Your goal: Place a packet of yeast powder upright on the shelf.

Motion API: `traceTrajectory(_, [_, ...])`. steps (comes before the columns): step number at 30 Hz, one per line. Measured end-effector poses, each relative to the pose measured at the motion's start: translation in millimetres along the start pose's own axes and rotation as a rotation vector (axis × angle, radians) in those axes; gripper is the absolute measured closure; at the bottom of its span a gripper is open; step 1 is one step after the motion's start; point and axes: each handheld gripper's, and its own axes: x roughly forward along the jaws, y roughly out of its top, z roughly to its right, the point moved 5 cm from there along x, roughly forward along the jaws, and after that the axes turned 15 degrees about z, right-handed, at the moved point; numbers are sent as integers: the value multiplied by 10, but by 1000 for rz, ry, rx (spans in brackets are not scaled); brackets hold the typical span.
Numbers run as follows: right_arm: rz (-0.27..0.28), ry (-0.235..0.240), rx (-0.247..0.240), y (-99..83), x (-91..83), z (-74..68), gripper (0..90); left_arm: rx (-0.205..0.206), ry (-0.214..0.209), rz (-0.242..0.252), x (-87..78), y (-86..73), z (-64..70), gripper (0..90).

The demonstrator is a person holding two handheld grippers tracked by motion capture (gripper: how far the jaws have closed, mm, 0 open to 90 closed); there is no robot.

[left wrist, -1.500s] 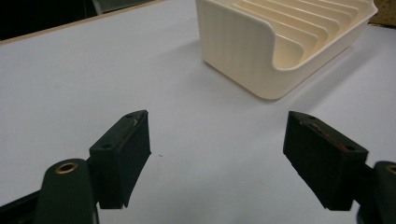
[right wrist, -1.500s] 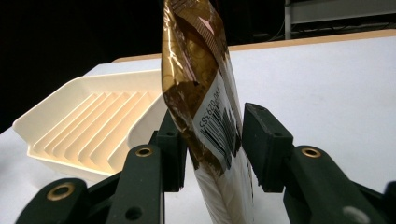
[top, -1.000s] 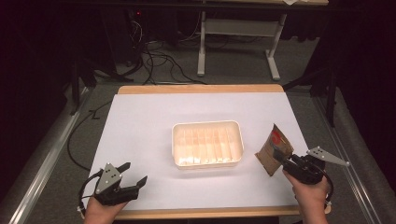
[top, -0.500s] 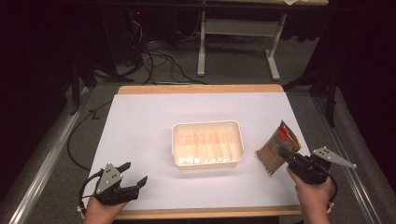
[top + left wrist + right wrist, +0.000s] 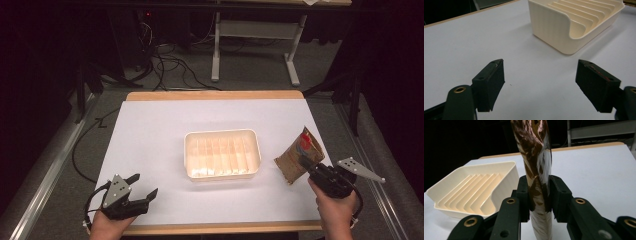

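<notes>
A brown snack packet (image 5: 299, 156) with a red mark is held at the table's right side, just right of the cream ribbed tray (image 5: 222, 154). My right gripper (image 5: 311, 169) is shut on the packet's lower edge; in the right gripper view the packet (image 5: 535, 157) stands upright between the jaws of that gripper (image 5: 539, 196), the tray (image 5: 474, 190) to its left. My left gripper (image 5: 141, 191) rests open near the front left corner, nothing in it. The left gripper view has that gripper (image 5: 540, 82) wide apart over bare white table, the tray (image 5: 576, 22) ahead to the right.
The white tabletop (image 5: 165, 130) has a wooden rim at the back and front. Cables (image 5: 170, 65) and a desk frame (image 5: 252, 35) lie on the floor beyond the table. A metal rail (image 5: 45, 170) runs along the left side.
The right gripper has swung the packet down and a little to the left, so it now leans lower toward the table beside the tray. The left gripper has stayed put.
</notes>
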Motion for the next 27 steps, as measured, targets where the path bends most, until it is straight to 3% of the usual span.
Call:
traceTrajectory(10, [42,27,-14,90,-15,-146,725,-4,4,-5,7,-9,-5,236])
traceTrajectory(20, [127,72,4,432,-1,-523,725,1,13,0,-8,-11,-28,237])
traceTrajectory(27, [151,111,28,588,152,-825,725,8,8,7,-25,11,-6,239])
